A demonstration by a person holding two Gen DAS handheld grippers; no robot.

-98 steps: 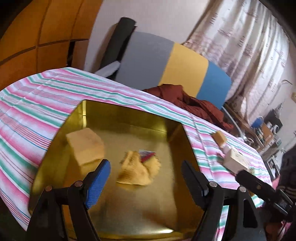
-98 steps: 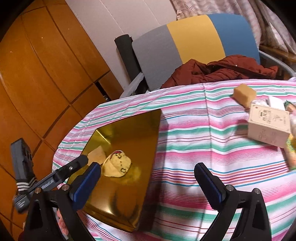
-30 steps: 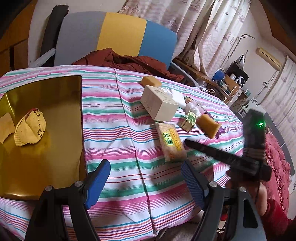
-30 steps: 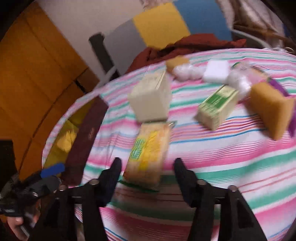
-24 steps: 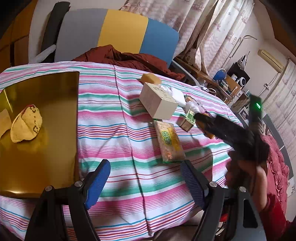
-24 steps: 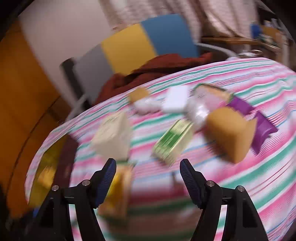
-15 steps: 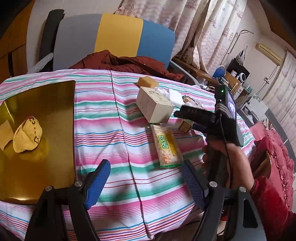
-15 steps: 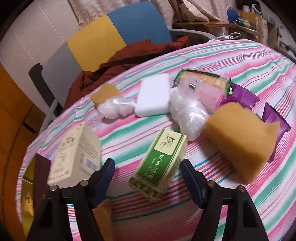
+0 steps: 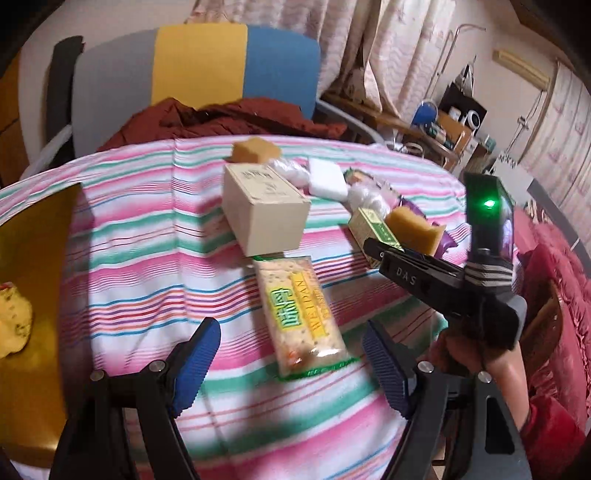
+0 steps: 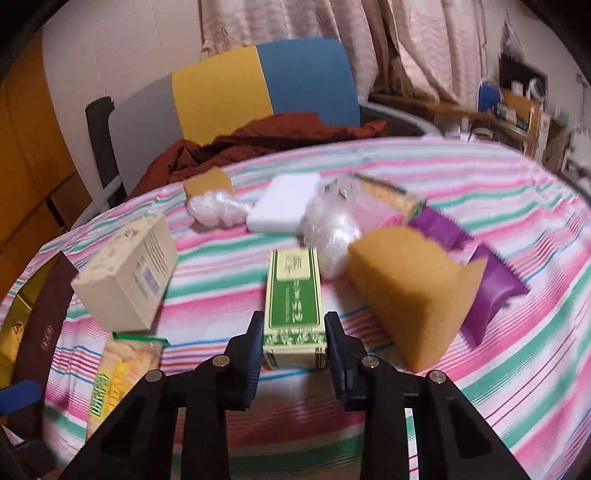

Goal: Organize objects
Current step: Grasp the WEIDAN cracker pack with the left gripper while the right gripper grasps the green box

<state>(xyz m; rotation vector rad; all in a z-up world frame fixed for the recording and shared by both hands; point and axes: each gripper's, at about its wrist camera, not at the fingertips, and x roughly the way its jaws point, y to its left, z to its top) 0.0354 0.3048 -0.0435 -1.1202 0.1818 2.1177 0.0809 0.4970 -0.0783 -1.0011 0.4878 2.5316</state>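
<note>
right gripper (image 10: 293, 345) jaws just closed, left gripper (image 9: 291, 363) jaws spread

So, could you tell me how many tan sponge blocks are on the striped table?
2. One sponge lies right of the green box, in front of the purple packets; the other sponge sits at the far edge beside the maroon cloth.

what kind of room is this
Most likely a lived-in room in a home: a table under a striped tablecloth, curtains on the far wall, and a chair with a dark red garment draped over it.
</note>
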